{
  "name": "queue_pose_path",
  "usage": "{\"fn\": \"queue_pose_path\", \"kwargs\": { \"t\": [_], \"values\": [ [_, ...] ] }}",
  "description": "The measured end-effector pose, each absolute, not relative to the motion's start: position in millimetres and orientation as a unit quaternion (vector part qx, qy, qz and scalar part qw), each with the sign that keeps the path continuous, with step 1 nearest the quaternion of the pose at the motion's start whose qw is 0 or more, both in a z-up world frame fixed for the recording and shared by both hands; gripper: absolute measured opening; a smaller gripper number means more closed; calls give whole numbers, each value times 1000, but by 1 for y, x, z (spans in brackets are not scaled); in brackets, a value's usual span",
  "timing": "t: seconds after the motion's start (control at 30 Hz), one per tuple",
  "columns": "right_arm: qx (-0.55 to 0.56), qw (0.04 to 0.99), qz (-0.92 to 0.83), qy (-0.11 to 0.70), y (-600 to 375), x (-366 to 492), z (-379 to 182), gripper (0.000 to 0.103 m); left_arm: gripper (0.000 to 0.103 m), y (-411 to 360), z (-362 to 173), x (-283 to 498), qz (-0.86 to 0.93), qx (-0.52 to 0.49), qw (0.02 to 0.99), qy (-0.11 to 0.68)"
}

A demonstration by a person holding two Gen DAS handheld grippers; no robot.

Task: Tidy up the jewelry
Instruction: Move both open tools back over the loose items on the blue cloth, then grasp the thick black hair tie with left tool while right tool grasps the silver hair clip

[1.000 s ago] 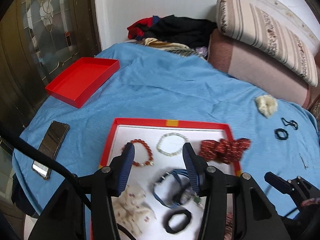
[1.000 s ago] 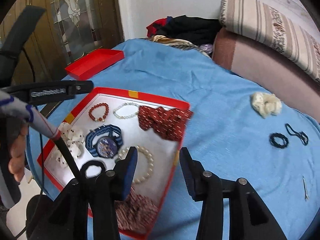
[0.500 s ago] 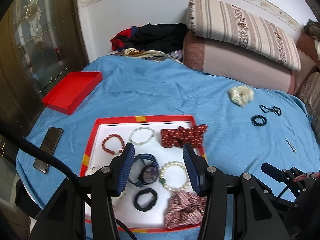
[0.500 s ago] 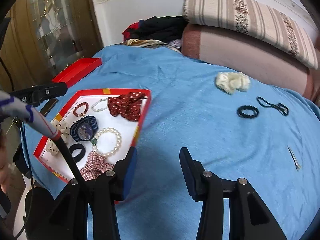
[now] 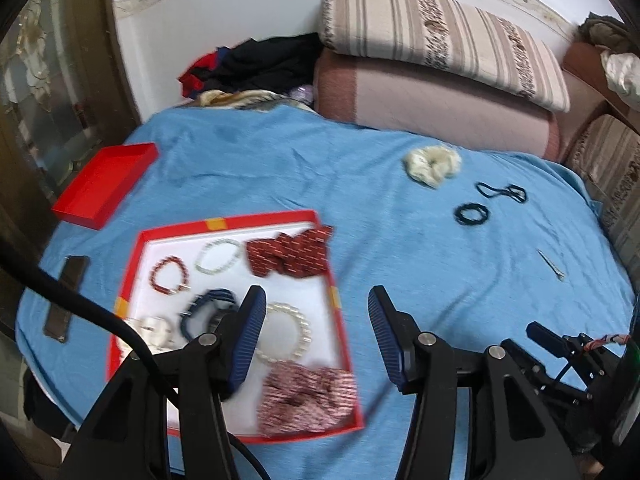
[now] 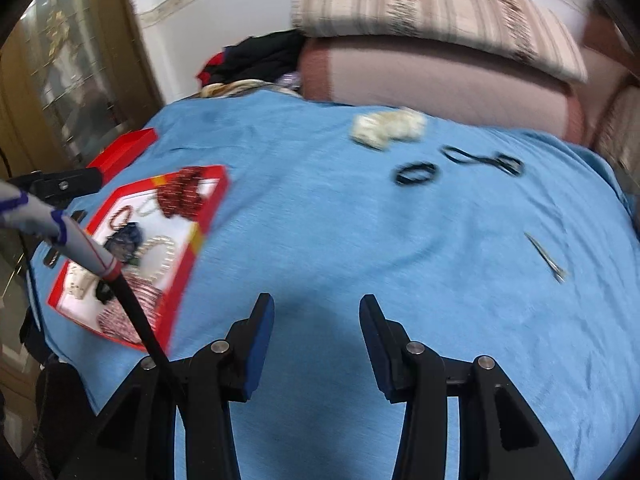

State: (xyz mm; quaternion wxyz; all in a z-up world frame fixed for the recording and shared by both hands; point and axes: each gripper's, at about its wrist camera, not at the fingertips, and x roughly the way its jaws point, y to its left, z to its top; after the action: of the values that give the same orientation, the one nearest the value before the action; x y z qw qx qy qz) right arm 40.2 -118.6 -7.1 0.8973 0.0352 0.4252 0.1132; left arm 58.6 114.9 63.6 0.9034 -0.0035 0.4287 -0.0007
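A red tray [image 5: 138, 256] with a white floor lies on the blue cloth and holds bracelets, a pearl bracelet [image 5: 294, 330], a watch, a red bow [image 5: 288, 254] and scrunchies. It also shows in the right wrist view [image 6: 214, 208]. On the cloth to the right lie a cream scrunchie [image 5: 432, 162] [image 6: 386, 126], a black hair tie [image 5: 471, 214] [image 6: 416, 172], a thin black band [image 5: 502, 192] [image 6: 482, 158] and a metal clip [image 5: 551, 266] [image 6: 546, 258]. My left gripper [image 5: 316, 336] is open at the tray's right edge. My right gripper [image 6: 316, 334] is open over bare cloth.
A red lid [image 5: 106, 184] lies at the far left and a phone [image 5: 66, 298] near the left edge. Pillows [image 5: 440, 32] and a pile of clothes [image 5: 256, 66] line the back. The blue cloth [image 6: 360, 240] spreads wide between tray and loose items.
Both grippers have swung to the right, away from the tray and toward the loose items. Both stay open and empty.
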Motion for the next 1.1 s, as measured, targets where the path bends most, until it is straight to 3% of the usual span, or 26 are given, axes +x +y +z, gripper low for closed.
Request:
{"fn": "queue_pose_path", "kwargs": {
  "t": [0.43, 0.7, 1.1],
  "values": [
    [123, 894, -35, 430, -297, 40, -29, 48, 52, 23, 23, 103, -70, 19, 879, 471],
    [86, 896, -19, 436, -311, 98, -37, 48, 52, -36, -9, 164, -118, 32, 860, 495],
    [67, 880, 21, 469, -326, 153, -73, 48, 52, -60, -45, 262, -145, 14, 847, 512]
  ]
}}
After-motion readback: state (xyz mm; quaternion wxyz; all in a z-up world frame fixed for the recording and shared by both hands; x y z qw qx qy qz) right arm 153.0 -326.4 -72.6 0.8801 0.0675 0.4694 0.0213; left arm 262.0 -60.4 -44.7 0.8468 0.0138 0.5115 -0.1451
